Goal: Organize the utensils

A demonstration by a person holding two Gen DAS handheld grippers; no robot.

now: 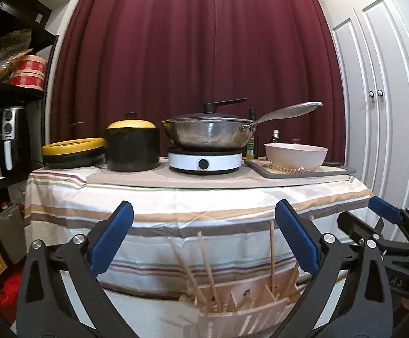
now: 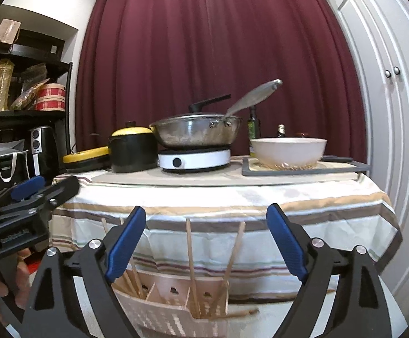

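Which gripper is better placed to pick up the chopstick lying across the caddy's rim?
Probably the right gripper: open, empty, and the fallen chopstick lies just below its jaws. The left wrist view doesn't clearly show it.

Wok [image 1: 207,133] shiny brushed metal. Pot [image 1: 132,149] glossy black, yellow lid. Hob [image 1: 204,163] smooth white plastic. Bowl [image 1: 295,155] matt. Striped tablecloth [image 1: 193,205] woven cloth. Chopsticks [image 2: 190,256] bare wood in ribbed plastic holder [image 2: 173,312]. Fingers [image 1: 114,239] blue rubbery pads, matt black frames.

The utensil holder [image 1: 232,309] runs off the bottom edge in both views, its base unseen. The chopsticks' [image 2: 190,259] lower ends vanish inside its compartments. Bottles [image 1: 251,138] stand half hidden behind the bowl [image 1: 295,155], labels unreadable.
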